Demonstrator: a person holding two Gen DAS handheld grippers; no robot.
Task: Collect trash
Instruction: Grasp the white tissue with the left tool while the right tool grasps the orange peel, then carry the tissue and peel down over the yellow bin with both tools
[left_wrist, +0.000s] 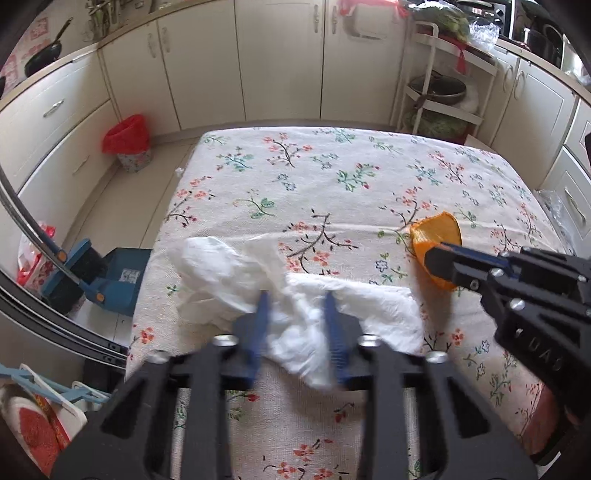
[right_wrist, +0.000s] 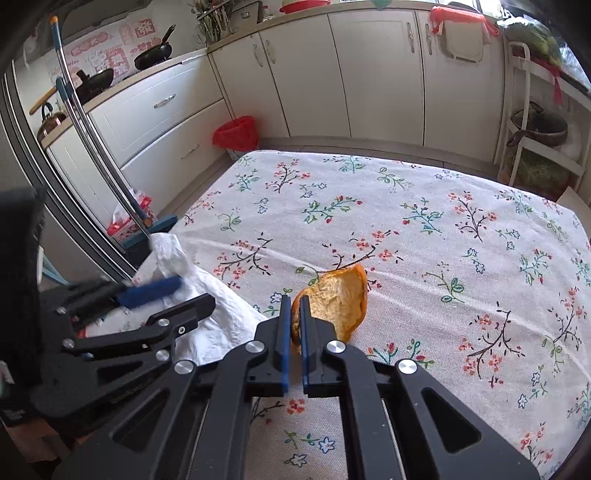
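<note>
A crumpled white plastic bag (left_wrist: 221, 273) lies at the near left of the floral-cloth table (left_wrist: 332, 177). My left gripper (left_wrist: 297, 310) is down on it, its blurred blue pads pinching a bunched fold of the bag. To the right lies a piece of orange peel (left_wrist: 436, 229), pale inside up (right_wrist: 340, 295). My right gripper (right_wrist: 294, 301) is shut on the peel's near edge, which shows as a thin strip between the narrow blue pads. In the right wrist view the left gripper (right_wrist: 194, 293) sits over the bag (right_wrist: 214, 317), just left of the peel.
A small bin with a red liner (left_wrist: 127, 144) stands on the floor past the table's far left corner, also seen as the bin (right_wrist: 236, 134). A blue dustpan and brush (left_wrist: 110, 280) lean by the table's left side. A white rack (left_wrist: 439, 92) stands far right, with cabinets behind.
</note>
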